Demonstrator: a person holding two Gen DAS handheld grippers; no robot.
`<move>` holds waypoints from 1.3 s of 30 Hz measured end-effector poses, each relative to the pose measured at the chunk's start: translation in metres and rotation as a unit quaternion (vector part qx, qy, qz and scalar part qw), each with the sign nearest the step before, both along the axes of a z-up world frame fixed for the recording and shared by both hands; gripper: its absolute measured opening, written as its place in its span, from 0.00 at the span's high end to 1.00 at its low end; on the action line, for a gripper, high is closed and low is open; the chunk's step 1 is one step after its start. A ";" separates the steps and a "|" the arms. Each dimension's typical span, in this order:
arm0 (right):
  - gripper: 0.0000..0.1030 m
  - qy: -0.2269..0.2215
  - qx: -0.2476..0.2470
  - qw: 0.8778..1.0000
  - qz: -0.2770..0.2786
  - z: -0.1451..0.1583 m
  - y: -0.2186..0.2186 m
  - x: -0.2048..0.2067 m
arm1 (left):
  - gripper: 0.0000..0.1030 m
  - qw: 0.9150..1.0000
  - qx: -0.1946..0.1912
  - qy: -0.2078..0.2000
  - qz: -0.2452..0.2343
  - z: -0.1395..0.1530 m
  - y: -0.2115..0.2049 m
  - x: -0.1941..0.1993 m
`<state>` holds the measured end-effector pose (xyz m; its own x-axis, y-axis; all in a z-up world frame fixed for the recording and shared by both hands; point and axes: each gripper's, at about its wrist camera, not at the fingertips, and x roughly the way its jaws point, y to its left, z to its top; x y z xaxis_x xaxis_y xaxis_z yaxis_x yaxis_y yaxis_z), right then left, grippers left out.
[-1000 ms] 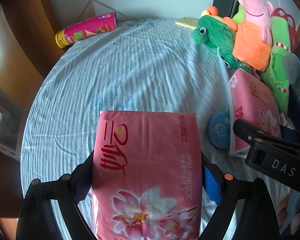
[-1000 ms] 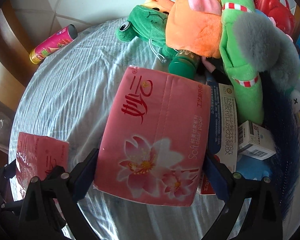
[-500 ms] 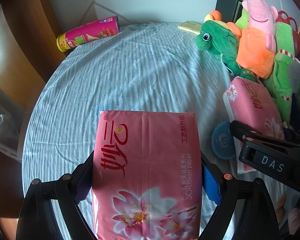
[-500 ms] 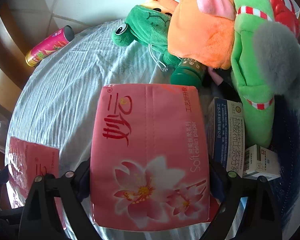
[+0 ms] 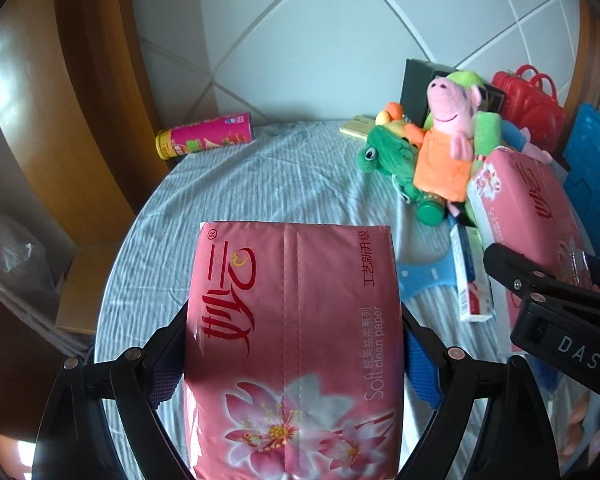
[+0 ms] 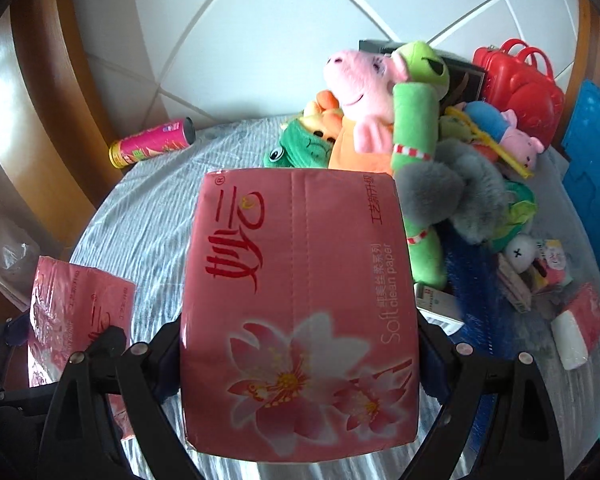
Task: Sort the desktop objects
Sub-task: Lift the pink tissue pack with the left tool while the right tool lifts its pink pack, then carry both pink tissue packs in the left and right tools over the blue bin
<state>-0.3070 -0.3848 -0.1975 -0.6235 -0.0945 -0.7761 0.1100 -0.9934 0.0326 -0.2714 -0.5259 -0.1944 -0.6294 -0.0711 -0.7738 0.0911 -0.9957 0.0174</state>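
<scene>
My left gripper (image 5: 294, 364) is shut on a pink tissue pack (image 5: 292, 320), which hangs above the round table's blue striped cloth (image 5: 260, 184). Its blue pads press on both long sides of the pack. My right gripper (image 6: 300, 354) is shut on a second pink tissue pack (image 6: 300, 300), also held off the cloth. In the left wrist view the right gripper (image 5: 560, 320) shows at the right edge with its pack (image 5: 532, 216). The right wrist view has the left gripper (image 6: 4, 364) and its pack (image 6: 80, 308) at lower left.
A pink chips can (image 5: 204, 138) lies at the table's far left edge. Plush toys, among them a green frog (image 5: 384, 156) and a pink pig (image 5: 448, 128), pile up at the far right with a red toy case (image 5: 528, 108), a blue board (image 5: 592, 184) and small boxes (image 6: 436, 304).
Both grippers have risen with their packs and now see more of the tiled wall. The right gripper's pack went from tilted on the cloth to straight between the pads.
</scene>
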 end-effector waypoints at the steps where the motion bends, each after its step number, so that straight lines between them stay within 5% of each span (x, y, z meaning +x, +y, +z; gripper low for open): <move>1: 0.11 0.008 0.003 1.000 -0.001 0.009 0.003 0.009 | 0.12 1.000 0.002 0.007 -0.001 0.008 0.004 0.007; 9: 0.11 0.074 0.011 0.997 0.000 0.073 0.056 0.076 | 0.12 0.998 0.001 0.063 0.000 0.060 0.063 0.058; 20: 0.11 0.136 0.011 0.990 0.035 0.132 0.205 0.126 | 0.12 0.994 -0.008 0.104 0.044 0.098 0.204 0.110; 28: 0.11 0.167 0.006 0.986 0.025 0.163 0.288 0.147 | 0.12 0.991 -0.013 0.135 0.005 0.129 0.276 0.112; 39: 0.11 0.221 0.017 0.973 -0.065 0.211 0.398 0.179 | 0.12 0.982 0.003 0.174 -0.075 0.163 0.381 0.094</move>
